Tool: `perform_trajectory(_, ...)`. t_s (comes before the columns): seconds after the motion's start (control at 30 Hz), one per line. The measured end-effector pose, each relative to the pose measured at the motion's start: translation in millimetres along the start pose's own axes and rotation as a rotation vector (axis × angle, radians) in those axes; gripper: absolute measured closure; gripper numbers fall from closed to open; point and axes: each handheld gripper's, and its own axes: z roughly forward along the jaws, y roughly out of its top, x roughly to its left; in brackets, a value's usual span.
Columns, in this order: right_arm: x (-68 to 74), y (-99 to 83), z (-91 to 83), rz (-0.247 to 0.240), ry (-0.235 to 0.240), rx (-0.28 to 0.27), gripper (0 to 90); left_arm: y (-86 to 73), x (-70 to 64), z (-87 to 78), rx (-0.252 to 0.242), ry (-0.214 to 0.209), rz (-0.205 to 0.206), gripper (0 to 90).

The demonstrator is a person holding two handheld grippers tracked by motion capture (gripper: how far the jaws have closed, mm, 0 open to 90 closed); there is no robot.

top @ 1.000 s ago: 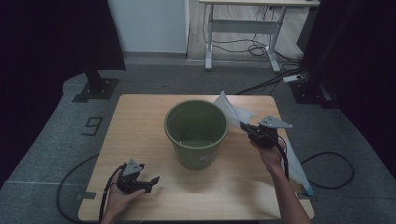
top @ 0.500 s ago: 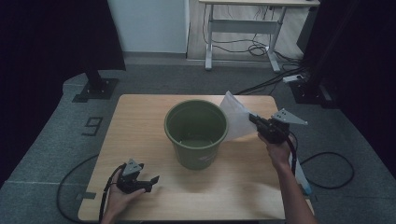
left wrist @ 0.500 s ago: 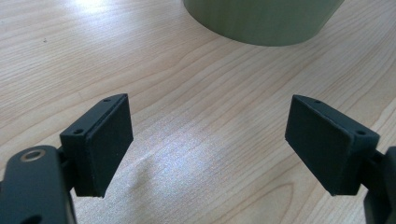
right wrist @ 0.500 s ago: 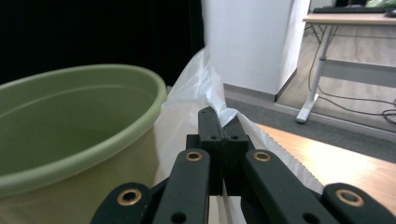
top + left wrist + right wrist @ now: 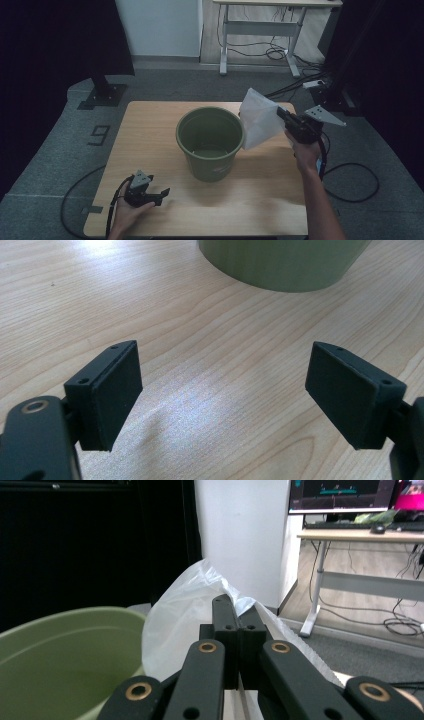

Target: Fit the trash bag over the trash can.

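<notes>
From the high view I saw a light wooden worktop [image 5: 150, 130] with a green plastic bucket [image 5: 210, 142] standing upright near its middle, its mouth open to the camera. The right gripper [image 5: 285, 118] was raised above the right side of the worktop, held in a hand [image 5: 306, 152] whose forearm came up from the bottom edge. Its fingers were pressed together on a thin, translucent white plastic bag [image 5: 257, 122]. The bag hung in the air from that pinch, fanned out towards the bucket, with its lower left edge just beside the bucket's right rim; I could not tell whether the two were touching.

In the right gripper view the two black fingers [image 5: 227, 625] met with the crumpled film of the bag [image 5: 185, 615] caught between them, and the bag billowed up and to the left in front of them. The bucket's pale green rim and inner wall [image 5: 65, 650] curved across the lower left of that view, close beneath the bag.

The left gripper [image 5: 159, 194] lay low at the front left corner of the worktop, held in the other hand [image 5: 127, 214], well apart from the bucket. In the left gripper view its fingers [image 5: 107, 395] were spread wide with only bare wood grain between them, and the base of the bucket [image 5: 282, 262] stood ahead at the top edge.
</notes>
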Motion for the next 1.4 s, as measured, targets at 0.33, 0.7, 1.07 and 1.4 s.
perform_trajectory(0.33, 6.4, 18.1, -6.3, -0.003, 0.008, -0.053, 88.8, 0.0, -0.4, 0.8, 0.001, -0.001, 0.0, 14.9)
perform_trajectory(0.7, 13.3, 48.4, -15.8, 0.004, 0.003, -0.143, 88.9, 0.1, -0.4, -0.4, -0.003, -0.002, -0.001, 14.9)
perform_trajectory(1.07, 22.9, 62.8, -22.7, 0.002, 0.041, -0.202, 88.8, 0.1, 0.2, -1.1, -0.005, -0.004, -0.005, 14.9)
perform_trajectory(1.4, 45.0, 63.0, -20.6, -0.034, 0.114, -0.181, 88.8, 0.2, 0.1, -1.5, -0.009, -0.006, -0.007, 14.8)
